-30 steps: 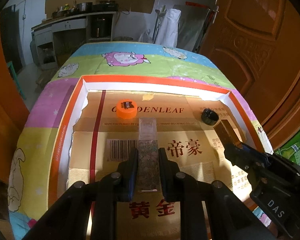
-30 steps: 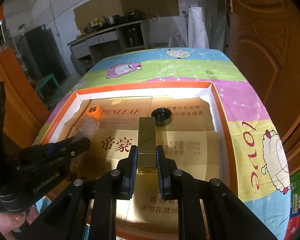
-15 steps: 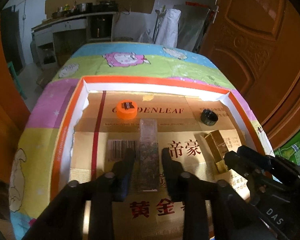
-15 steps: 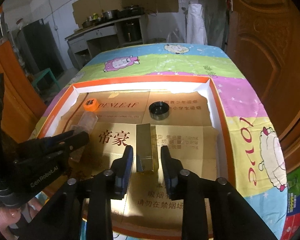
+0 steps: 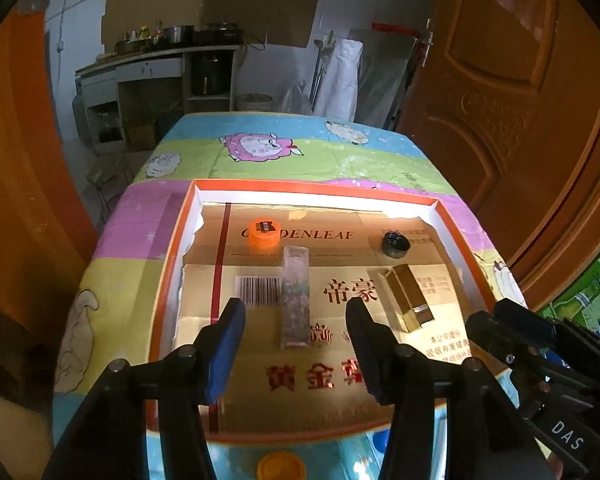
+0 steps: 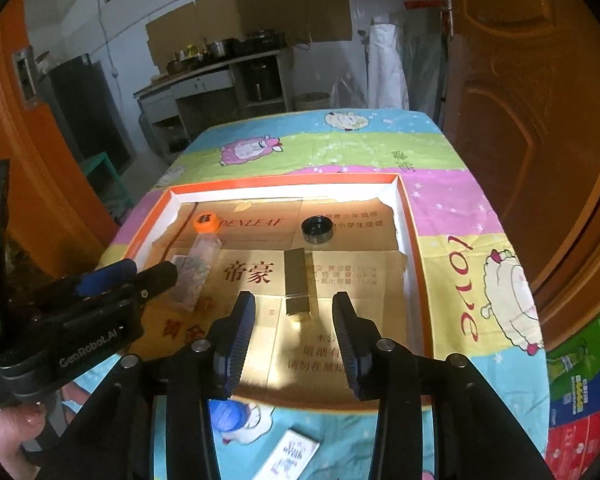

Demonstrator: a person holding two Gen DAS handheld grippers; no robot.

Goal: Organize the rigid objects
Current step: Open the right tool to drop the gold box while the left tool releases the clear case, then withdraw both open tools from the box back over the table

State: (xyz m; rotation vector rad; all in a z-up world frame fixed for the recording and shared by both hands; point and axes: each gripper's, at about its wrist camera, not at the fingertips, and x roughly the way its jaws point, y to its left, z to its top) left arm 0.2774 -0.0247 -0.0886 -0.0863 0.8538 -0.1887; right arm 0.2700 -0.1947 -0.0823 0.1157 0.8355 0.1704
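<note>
A clear box of glittery bits (image 5: pixel 296 296) lies on the cardboard floor of the orange-rimmed tray (image 5: pixel 172 248). My left gripper (image 5: pixel 294 308) hangs just above its near end, jaws opening, pads clear of it. A gold box (image 6: pixel 298 288) lies to its right, its near end between the opening jaws of my right gripper (image 6: pixel 294 300), untouched by the pads. At the tray's far side sit an orange cap (image 5: pixel 264 233) and a black cap (image 5: pixel 395 243). The gold box (image 5: pixel 408 296) also shows in the left wrist view, the clear box (image 6: pixel 198 268) in the right wrist view.
On the cartoon tablecloth in front of the tray lie another orange cap (image 5: pixel 278 466), a blue cap (image 6: pixel 230 414) and a white packet (image 6: pixel 292 454). A wooden door (image 5: pixel 520 120) stands close on the right. A person's hand (image 6: pixel 4 432) holds the left gripper.
Both grippers were shut on their boxes a second ago. Both have let go, spread their jaws and drawn back and upward, leaving the boxes lying in the tray.
</note>
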